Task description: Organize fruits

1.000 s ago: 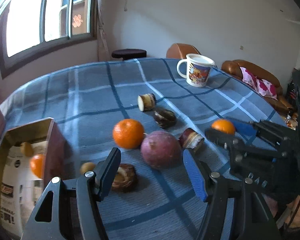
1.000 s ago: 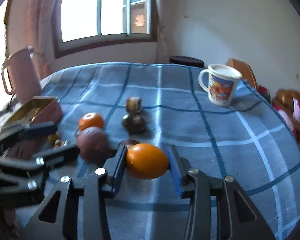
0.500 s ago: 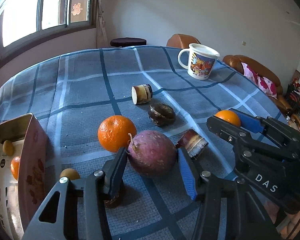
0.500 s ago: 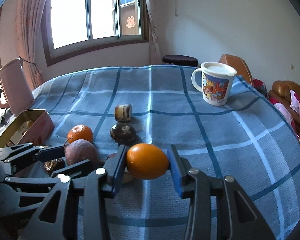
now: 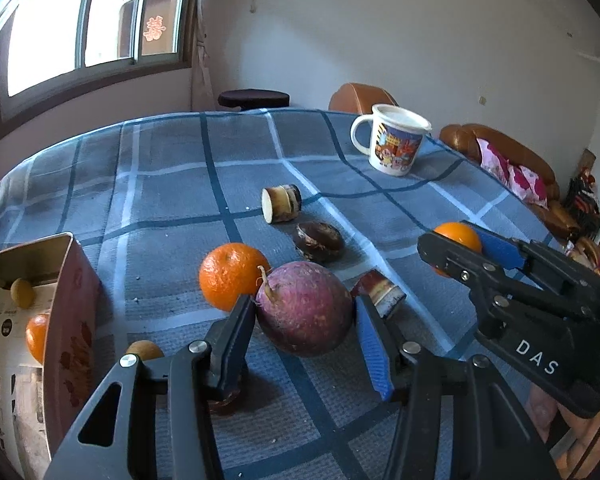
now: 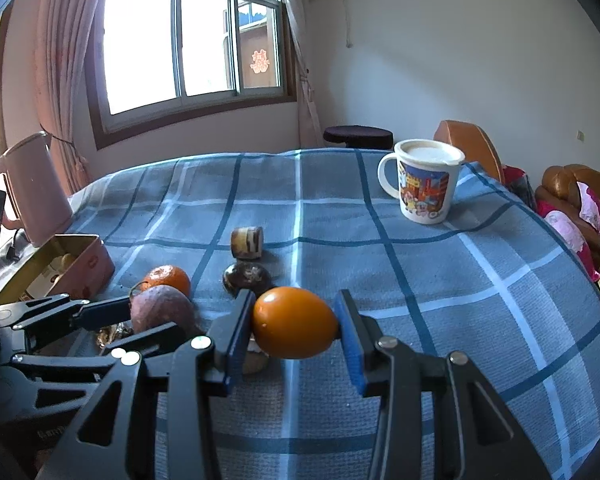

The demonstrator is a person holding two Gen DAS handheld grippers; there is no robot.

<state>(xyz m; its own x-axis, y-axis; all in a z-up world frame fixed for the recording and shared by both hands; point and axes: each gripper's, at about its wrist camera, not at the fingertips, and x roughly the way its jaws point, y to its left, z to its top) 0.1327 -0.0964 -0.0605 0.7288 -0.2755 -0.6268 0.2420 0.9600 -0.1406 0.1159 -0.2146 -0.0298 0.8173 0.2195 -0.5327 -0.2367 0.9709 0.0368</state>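
Note:
A round purple fruit (image 5: 306, 312) with a short stem sits between the pads of my left gripper (image 5: 306, 320), which is shut on it just over the checked blue cloth (image 5: 172, 184). A tangerine (image 5: 230, 276) lies right behind it, touching it. My right gripper (image 6: 294, 324) is shut on a smooth orange fruit (image 6: 294, 322) held above the cloth; the left wrist view shows that fruit (image 5: 458, 236) at the right. An open tin box (image 5: 66, 304) at the left holds a tangerine and a small yellow fruit.
A lidded cartoon mug (image 6: 424, 180) stands at the back right. A cut pale stub (image 5: 282, 203), a dark brown lump (image 5: 318, 241), a reddish cut piece (image 5: 378, 292) and a small tan fruit (image 5: 144, 350) lie on the cloth. A pink kettle (image 6: 32, 188) stands far left.
My left gripper moved forward around the purple fruit and its jaws closed onto it. The right gripper kept its hold on the orange fruit and hardly moved.

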